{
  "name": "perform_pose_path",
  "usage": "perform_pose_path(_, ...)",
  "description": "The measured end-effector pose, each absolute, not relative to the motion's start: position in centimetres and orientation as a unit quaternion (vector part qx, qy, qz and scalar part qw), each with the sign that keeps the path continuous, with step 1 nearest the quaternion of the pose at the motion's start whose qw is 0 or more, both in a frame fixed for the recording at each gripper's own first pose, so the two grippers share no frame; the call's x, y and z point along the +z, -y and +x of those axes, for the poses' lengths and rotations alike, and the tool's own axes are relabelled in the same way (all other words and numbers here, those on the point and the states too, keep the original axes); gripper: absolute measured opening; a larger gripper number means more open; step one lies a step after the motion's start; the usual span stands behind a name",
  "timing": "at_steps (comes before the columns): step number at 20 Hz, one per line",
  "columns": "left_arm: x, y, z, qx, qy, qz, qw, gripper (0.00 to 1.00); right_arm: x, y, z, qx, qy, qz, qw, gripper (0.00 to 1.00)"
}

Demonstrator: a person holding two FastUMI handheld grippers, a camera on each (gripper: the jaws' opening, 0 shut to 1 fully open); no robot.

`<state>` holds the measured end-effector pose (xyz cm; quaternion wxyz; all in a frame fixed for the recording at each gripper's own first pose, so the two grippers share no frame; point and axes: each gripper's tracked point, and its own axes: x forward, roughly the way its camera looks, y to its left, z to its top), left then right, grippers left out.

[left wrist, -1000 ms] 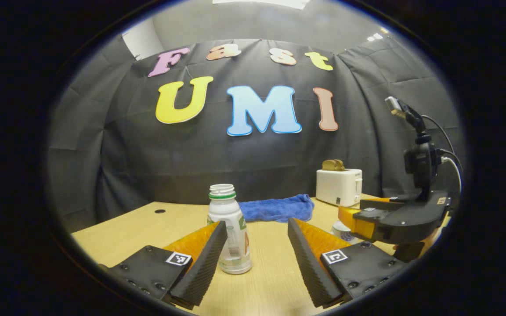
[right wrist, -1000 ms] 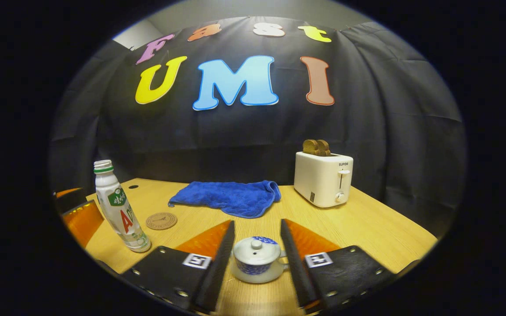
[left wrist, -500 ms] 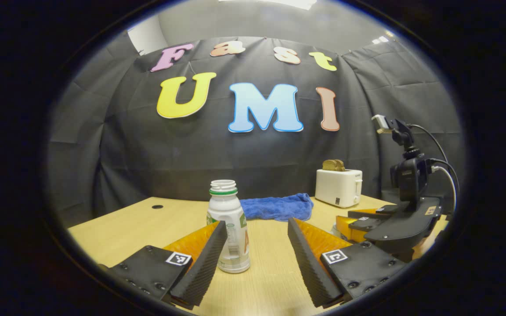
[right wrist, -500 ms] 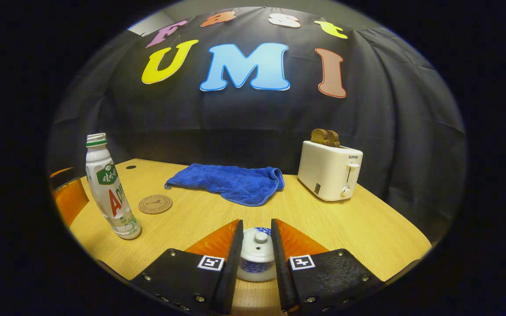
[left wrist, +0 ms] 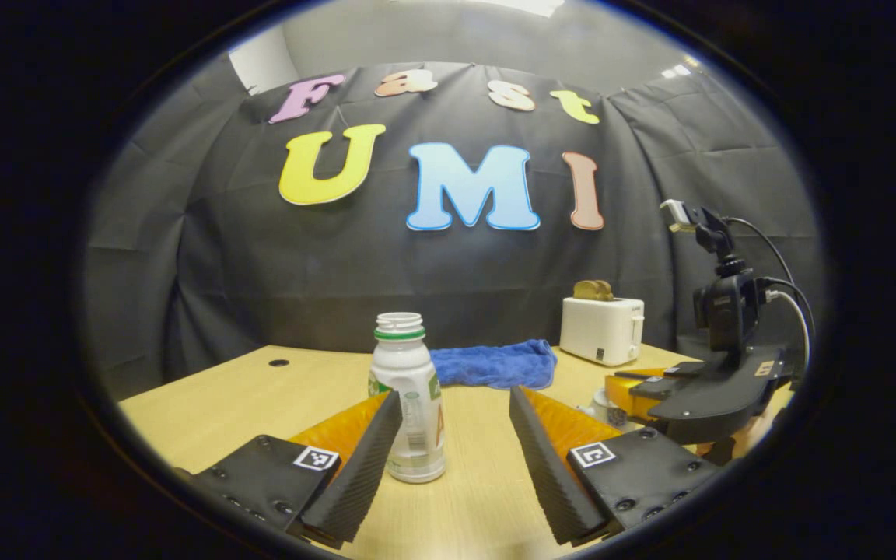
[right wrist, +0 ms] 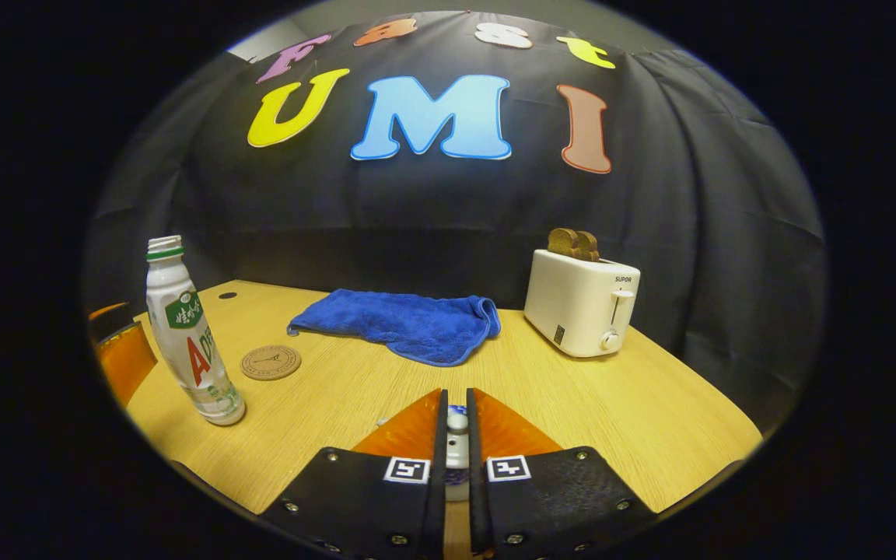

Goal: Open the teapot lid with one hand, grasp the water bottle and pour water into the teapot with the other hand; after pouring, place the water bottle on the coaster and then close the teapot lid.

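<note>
- Spreading under everything is a pale wooden worktop (right wrist: 611, 404), closed in behind by a black cloth wall.
- At the back lies a crumpled blue towel (right wrist: 409, 323), with a white toaster (right wrist: 582, 311) holding bread slices to its right.
- The water bottle (right wrist: 190, 334) stands upright and uncapped at the left, white with a green neck ring; a round cork coaster (right wrist: 271, 362) lies just beside it, apart from it.
- The teapot (right wrist: 456, 455) is small and white with blue pattern, mostly hidden; its lid knob (right wrist: 456, 421) sits on top.
- The right tongs (right wrist: 456, 435) are nearly closed, both fingers pinching the lid knob.
- The left tongs (left wrist: 452, 443) gape wide, holding nothing, the bottle (left wrist: 411, 408) standing just ahead by the left finger.
</note>
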<state>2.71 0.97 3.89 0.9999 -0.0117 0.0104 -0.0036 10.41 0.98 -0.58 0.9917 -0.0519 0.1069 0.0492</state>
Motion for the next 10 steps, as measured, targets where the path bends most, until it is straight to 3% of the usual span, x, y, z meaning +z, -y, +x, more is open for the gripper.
perform_pose_path(1, 3.7, -1.1, 2.8, -0.002, -0.013, -0.012, 1.000, 0.98, -0.2, -0.7, 9.9, 0.043, -0.105, -0.049, 0.992, 0.13)
perform_pose_path(2, 3.5, -1.3, 3.0, -0.001, -0.016, -0.011, 1.000, 0.98, -0.5, -0.7, 10.5, 0.043, -0.104, -0.042, 0.993, 0.01)
perform_pose_path(10, 1.8, -2.9, 3.8, 0.013, -0.039, -0.013, 0.999, 0.98, 1.4, -1.0, 10.4, 0.054, -0.086, -0.027, 0.994, 0.00)
